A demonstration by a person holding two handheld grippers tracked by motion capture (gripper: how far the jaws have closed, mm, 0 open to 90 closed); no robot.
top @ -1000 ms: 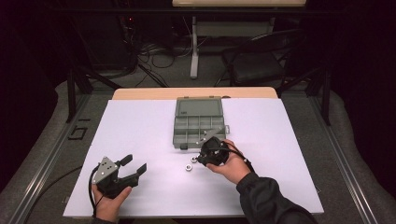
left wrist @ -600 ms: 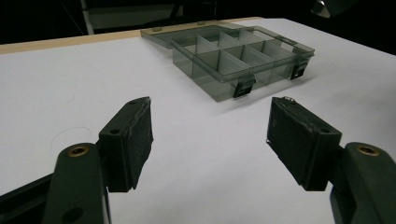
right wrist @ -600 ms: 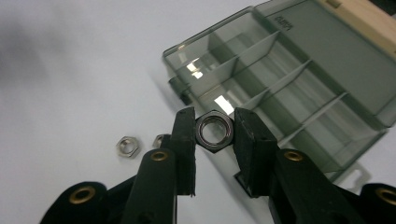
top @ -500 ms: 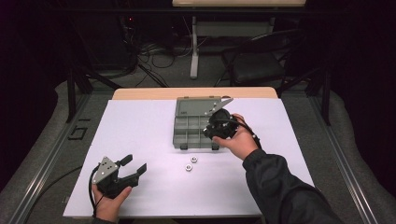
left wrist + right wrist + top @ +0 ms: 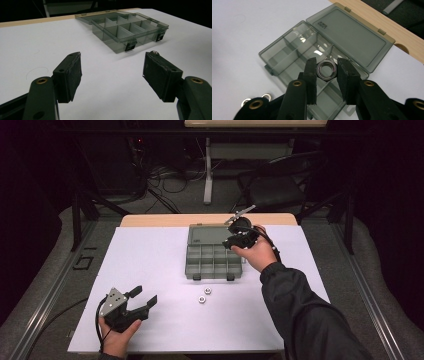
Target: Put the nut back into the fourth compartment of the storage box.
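Right tongs [image 5: 326, 71] grip a hard, smooth metal nut [image 5: 326, 70] across its flats above the organiser box [image 5: 287, 52]; left tongs [image 5: 112, 72] gape empty

Lighting: overhead, concentrated on the white table surface [image 5: 165, 265]; surroundings beyond the table fall to near black in the high view.
Glare: small bright reflections on the translucent organiser box [image 5: 294, 47] in the right gripper view.
Shadows: soft, short, beside the box in the left gripper view.
Focus: jaws at the frame bottom slightly soft in both gripper views.
Image quality: moderate grain; mild compression softness throughout.
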